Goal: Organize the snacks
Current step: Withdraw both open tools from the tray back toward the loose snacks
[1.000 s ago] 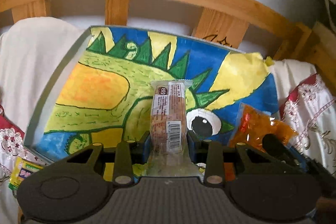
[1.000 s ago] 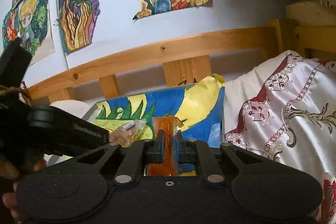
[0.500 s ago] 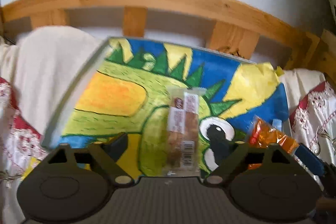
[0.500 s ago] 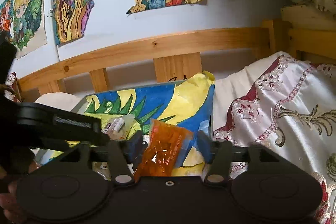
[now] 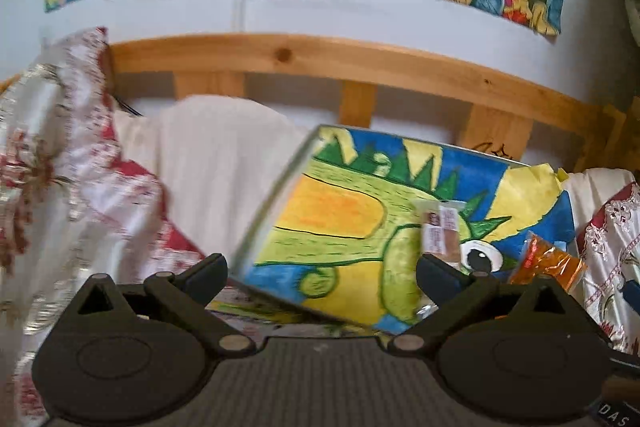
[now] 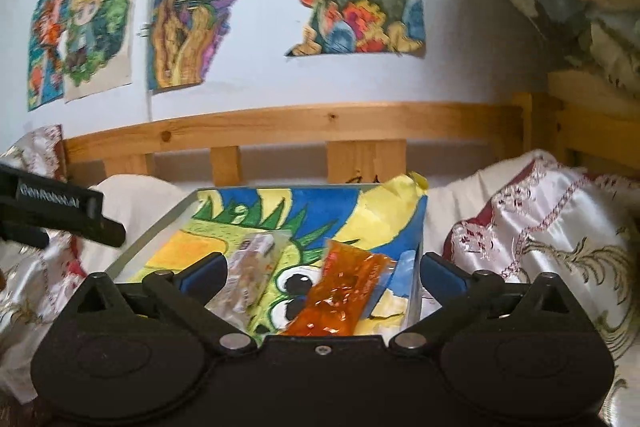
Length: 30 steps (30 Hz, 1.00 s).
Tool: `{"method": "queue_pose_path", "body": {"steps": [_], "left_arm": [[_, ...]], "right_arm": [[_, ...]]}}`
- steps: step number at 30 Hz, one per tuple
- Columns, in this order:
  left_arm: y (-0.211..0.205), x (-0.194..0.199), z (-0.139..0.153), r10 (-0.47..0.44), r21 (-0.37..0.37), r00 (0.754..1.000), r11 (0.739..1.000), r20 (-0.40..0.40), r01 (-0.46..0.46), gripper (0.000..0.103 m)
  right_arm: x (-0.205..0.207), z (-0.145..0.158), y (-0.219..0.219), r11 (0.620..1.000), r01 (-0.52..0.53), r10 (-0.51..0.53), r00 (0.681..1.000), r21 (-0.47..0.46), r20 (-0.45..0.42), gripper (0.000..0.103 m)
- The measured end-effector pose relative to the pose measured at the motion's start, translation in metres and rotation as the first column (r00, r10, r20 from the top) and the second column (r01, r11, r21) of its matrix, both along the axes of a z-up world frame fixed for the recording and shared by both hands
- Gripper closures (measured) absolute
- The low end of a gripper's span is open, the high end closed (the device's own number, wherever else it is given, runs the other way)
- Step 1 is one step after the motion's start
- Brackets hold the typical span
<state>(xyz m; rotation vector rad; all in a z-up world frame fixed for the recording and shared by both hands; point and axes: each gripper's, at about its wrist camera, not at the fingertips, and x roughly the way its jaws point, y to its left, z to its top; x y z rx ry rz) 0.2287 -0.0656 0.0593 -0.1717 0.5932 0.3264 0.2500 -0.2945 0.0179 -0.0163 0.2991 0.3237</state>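
Observation:
A clear-wrapped biscuit bar (image 5: 439,231) lies on a dinosaur-painted tray (image 5: 332,195) on the bed. An orange snack packet (image 5: 546,265) lies to its right on the tray. My left gripper (image 5: 322,273) is open and empty, drawn back to the left of the bar. In the right wrist view the bar (image 6: 250,267) and the orange packet (image 6: 344,293) lie side by side on the tray (image 6: 160,223). My right gripper (image 6: 322,273) is open and empty just in front of them. The left gripper's body (image 6: 52,207) shows at the left.
A wooden bed rail (image 5: 320,63) runs behind the tray, with drawings (image 6: 200,7) on the wall above. A white pillow (image 5: 216,155) lies left of the tray. Patterned white and red satin bedding (image 6: 540,239) lies on both sides. A yellow-green packet (image 5: 240,309) peeks from under the tray's near edge.
Both grippers opened and let go of their snacks, which now lie on the tray. The left gripper drew back and swung left; the right gripper drew back and tilted up.

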Motion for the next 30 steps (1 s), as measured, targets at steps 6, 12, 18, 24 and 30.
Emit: {"method": "queue_pose_path", "body": {"steps": [6, 12, 18, 24, 30], "left_arm": [[0.009, -0.044, 0.011, -0.006, 0.039, 0.999, 0.999, 0.043, 0.004, 0.001], [0.014, -0.086, 0.015, -0.031, 0.044, 0.997, 0.999, 0.065, 0.029, 0.001], [0.021, -0.120, 0.011, -0.041, 0.038, 0.997, 0.999, 0.066, 0.038, 0.001], [0.028, -0.147, 0.005, -0.044, 0.024, 0.997, 0.999, 0.063, 0.042, 0.001], [0.033, -0.164, -0.003, -0.078, 0.038, 0.996, 0.996, 0.052, 0.076, 0.001]], "right_arm": [[-0.037, 0.016, 0.009, 0.999, -0.023, 0.024, 0.999, -0.030, 0.047, 0.001], [-0.077, 0.030, 0.019, 0.998, -0.039, 0.042, 0.996, -0.039, 0.080, 0.001], [-0.111, 0.034, 0.027, 0.997, -0.062, 0.066, 0.995, -0.055, 0.074, 0.001], [-0.141, 0.035, 0.027, 0.998, -0.057, 0.059, 0.997, -0.040, 0.041, 0.001], [-0.164, 0.030, 0.026, 0.999, -0.024, 0.023, 0.999, -0.033, -0.027, 0.001]]}}
